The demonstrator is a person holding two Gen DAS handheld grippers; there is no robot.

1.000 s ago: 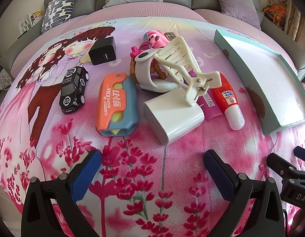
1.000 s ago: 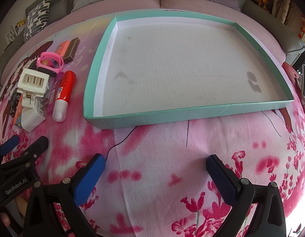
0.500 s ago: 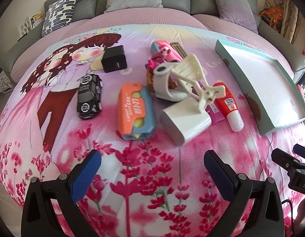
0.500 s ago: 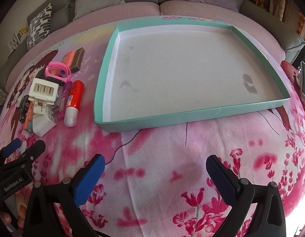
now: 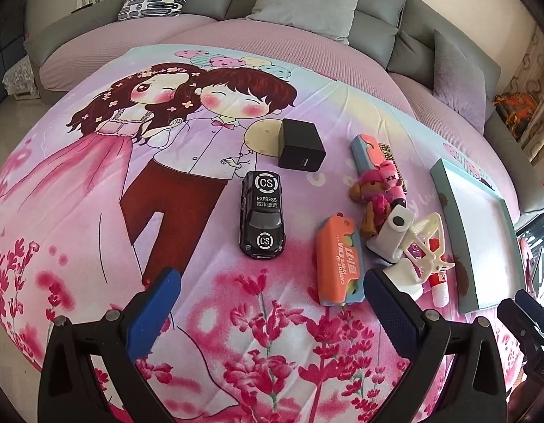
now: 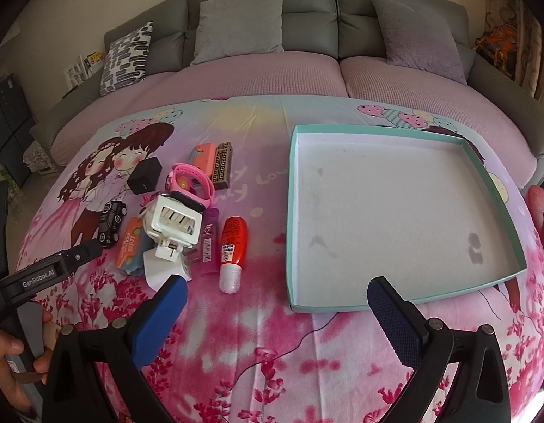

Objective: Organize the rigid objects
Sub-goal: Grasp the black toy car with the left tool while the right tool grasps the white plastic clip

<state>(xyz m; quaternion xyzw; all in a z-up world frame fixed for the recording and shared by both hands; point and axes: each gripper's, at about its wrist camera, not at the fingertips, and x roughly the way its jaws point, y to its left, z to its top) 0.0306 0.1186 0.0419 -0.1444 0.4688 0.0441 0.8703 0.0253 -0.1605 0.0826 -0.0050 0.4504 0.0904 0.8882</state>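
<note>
Teal tray (image 6: 395, 132) empty; every object, e.g. toy car (image 5: 262, 219), remains left of it. Left gripper (image 5: 272, 298) and right gripper (image 6: 277, 305) fingers spread, holding nothing.

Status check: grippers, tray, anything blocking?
Left gripper open, empty. Right gripper open, empty. Teal tray holds nothing; toy car and other items clustered on the bedspread. Nothing in the way.

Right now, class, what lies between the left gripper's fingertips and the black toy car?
In the left wrist view, only bare printed bedsheet lies between the open left gripper and the black toy car.
</note>
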